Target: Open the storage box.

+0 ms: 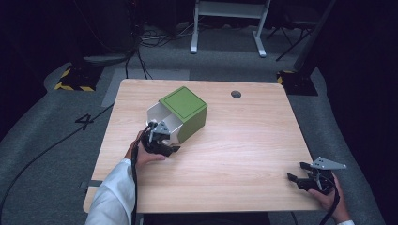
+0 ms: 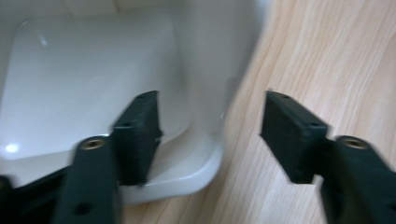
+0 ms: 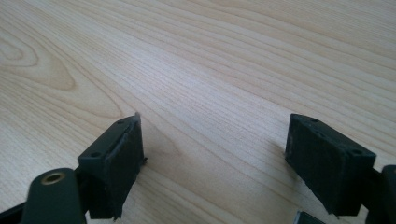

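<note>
Two tools open (image 1: 165,140) (image 1: 298,172), one green bin (image 1: 184,112), one table (image 1: 244,140)

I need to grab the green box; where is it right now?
In the high view the green box lies tipped on the table's far-left part, white opening facing the left hand-held gripper.

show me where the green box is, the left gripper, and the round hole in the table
green box (image 1: 184,103), high view, on its green top face.
left gripper (image 2: 212,133), left gripper view, midway between its two black jaws, astride the box's white rim.
round hole (image 1: 236,94), high view, on the dark opening near the table's far edge.
</note>
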### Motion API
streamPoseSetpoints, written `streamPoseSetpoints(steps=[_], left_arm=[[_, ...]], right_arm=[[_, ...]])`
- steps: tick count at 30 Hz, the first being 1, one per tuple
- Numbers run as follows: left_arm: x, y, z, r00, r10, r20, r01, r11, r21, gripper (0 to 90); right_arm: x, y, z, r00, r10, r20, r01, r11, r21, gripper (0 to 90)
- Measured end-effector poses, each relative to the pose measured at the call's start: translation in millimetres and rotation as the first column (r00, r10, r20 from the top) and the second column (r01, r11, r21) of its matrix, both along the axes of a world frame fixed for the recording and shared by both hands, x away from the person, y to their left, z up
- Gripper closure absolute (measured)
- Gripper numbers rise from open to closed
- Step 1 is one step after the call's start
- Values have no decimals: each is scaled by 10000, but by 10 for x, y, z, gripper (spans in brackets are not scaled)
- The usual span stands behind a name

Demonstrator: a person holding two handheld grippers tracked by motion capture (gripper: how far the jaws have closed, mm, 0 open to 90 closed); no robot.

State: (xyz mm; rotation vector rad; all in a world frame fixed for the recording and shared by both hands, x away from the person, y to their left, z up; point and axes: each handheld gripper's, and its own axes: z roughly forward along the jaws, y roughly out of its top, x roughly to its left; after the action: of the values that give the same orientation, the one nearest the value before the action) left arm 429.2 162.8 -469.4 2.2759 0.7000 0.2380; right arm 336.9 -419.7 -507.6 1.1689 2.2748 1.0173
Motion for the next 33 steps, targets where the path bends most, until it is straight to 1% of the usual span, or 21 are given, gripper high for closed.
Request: streamPoseSetpoints(steps=[1,6,8,9,10,11,12,14,16,17,20,21,28,30,33], left_arm=[[-6,18,-2,10000,82,39,-82,9999,74,405],[-69,87,-43,9998,192,72,-193,9996,209,578],[-109,99,-47,9998,201,81,-203,9995,225,636],[-120,106,-47,9998,183,62,-185,9995,239,649],[-132,111,-51,9998,185,61,-187,9997,187,661],[-137,119,-49,9997,192,134,-195,9996,225,692],[-142,127,-48,9995,286,127,-289,9993,233,720],[-154,141,-53,9996,267,7,-267,9996,39,750],[-162,145,-53,9996,270,18,-270,9996,82,769],[-172,151,-55,9997,251,27,-251,9997,5,778],[-184,158,-56,9996,268,-13,-268,9996,-34,790],[-193,163,-55,9997,232,72,-232,9997,4,794],[-286,224,-57,9997,258,10,-257,9996,-86,797],[-299,237,-52,9997,245,0,-245,9997,-15,797],[-323,265,-57,9996,271,-37,-271,9996,-117,797]], right_arm=[[0,0,0,10000,0,0,0,10000,0,194],[0,0,0,10000,1,-2,-1,10000,3,194],[0,0,0,10000,2,3,-2,10000,0,194],[0,0,0,10000,-1,2,1,10000,-1,194],[0,0,0,10000,1,2,-1,10000,1,194],[0,0,0,10000,3,3,-3,10000,0,194],[0,0,0,10000,1,0,-1,10000,-1,194],[-1,0,0,10000,2,3,-2,10000,-1,194],[0,0,0,10000,2,4,-2,10000,-2,194],[0,0,0,10000,3,4,-3,10000,-2,194],[0,0,0,10000,0,1,0,10000,0,194],[0,0,0,10000,-1,-1,1,10000,3,194],[1,-1,0,10000,1,2,-1,10000,2,194],[1,-1,0,10000,0,0,0,10000,3,194],[1,-1,0,10000,-1,-2,1,10000,4,194]])
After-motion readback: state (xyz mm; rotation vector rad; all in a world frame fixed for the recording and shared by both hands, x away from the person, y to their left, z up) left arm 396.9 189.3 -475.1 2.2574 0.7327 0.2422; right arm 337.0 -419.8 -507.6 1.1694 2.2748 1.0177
